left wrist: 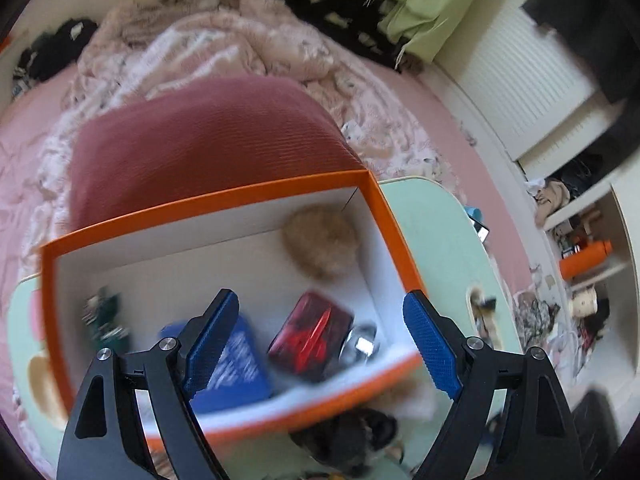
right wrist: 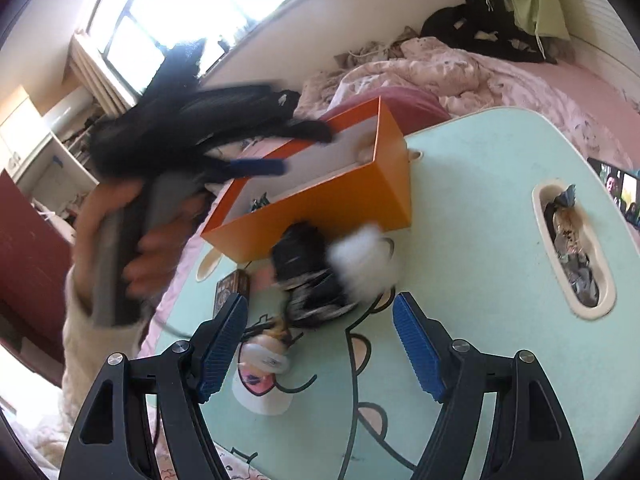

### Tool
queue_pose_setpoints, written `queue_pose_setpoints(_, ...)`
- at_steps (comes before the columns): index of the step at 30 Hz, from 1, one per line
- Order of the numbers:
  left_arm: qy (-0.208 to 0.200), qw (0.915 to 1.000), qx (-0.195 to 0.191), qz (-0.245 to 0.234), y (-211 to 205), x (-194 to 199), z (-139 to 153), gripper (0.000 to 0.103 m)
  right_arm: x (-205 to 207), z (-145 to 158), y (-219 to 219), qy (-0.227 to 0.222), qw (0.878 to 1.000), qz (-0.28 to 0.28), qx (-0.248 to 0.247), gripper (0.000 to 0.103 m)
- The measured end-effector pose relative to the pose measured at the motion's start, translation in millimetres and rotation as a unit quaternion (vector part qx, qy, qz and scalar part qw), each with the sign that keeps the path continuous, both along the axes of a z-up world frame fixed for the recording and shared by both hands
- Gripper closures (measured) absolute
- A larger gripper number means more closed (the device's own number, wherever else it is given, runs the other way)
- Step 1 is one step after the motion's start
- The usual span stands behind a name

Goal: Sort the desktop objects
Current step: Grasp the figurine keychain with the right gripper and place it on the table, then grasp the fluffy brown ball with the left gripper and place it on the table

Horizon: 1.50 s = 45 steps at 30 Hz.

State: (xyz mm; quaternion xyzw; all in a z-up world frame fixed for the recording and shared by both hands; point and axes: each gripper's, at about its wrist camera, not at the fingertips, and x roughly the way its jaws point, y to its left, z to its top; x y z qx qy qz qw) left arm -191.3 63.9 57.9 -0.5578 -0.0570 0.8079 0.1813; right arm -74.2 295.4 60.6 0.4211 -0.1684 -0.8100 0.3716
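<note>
While the left gripper (left wrist: 322,344) hovers with fingers apart and empty over the orange box (left wrist: 208,202) at frame centre, red (left wrist: 310,338) and blue (left wrist: 236,364) packs lie inside; right gripper (right wrist: 320,344), fingers spread, faces black-and-white fluffy items (right wrist: 316,276) on the surface (right wrist: 480,240)

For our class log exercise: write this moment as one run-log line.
left gripper: open, empty, above orange box | right gripper: open, empty, above table | black-and-white furry item: beside box, unsorted

Motion blur smears the box's contents (left wrist: 308,340) (labels unreadable) and the left hand (right wrist: 132,240).
</note>
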Motion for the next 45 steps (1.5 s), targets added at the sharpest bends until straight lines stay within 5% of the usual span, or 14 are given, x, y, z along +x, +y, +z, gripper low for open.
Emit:
queue_pose_setpoints(18, -0.043, 0.9969, 0.065, 0.011, 14, -32, -29, 0.019, -7, -17, 14, -0.021, 0.999, -0.027, -0.027, 0.028)
queue_pose_setpoints(21, -0.036, 0.9932, 0.109, 0.02, 7, -25, -26, 0.033, -8, -16, 16, -0.021, 0.999, -0.027, -0.029, 0.028)
queue_pose_setpoints(25, 0.007, 0.9884, 0.143, 0.051, -12, -15, -10, 0.038, -9, -17, 16, -0.021, 0.999, -0.027, -0.029, 0.028)
queue_pose_setpoints(30, -0.011, 0.9903, 0.109, 0.086, -21, -28, -14, 0.042, -10, -21, 14, -0.026, 0.999, -0.026, -0.028, 0.028)
queue_pose_setpoints(34, -0.022, 0.9955, 0.039, 0.083, -5, -35, -27, 0.043, -9, -22, 11, -0.025, 0.999, -0.024, -0.026, 0.028)
queue_pose_setpoints(37, -0.057, 0.9952, 0.031, 0.073, 2, -38, -45, 0.053, -9, -23, 12, -0.025, 0.999, -0.024, -0.027, 0.028)
queue_pose_setpoints(39, -0.045, 0.9963, 0.028, 0.068, 3, -39, -45, 0.056, -9, -23, 11, -0.027, 0.999, -0.025, -0.028, 0.028)
queue_pose_setpoints(40, -0.046, 0.9959, 0.042, 0.066, 1, -38, -45, 0.067, -9, -24, 11, -0.028, 0.999, -0.026, -0.029, 0.028)
queue_pose_setpoints(43, -0.033, 0.996, 0.057, 0.06, -6, -32, -43, 0.079, -9, -23, 12, -0.028, 0.999, -0.027, -0.031, 0.028)
queue_pose_setpoints(44, -0.027, 0.9962, 0.06, 0.057, -8, -30, -42, 0.092, -10, -23, 12, -0.029, 0.999, -0.028, -0.031, 0.028)
queue_pose_setpoints(45, -0.023, 0.9963, 0.065, 0.052, -11, -26, -40, 0.092, -10, -24, 12, -0.03, 0.999, -0.029, -0.031, 0.028)
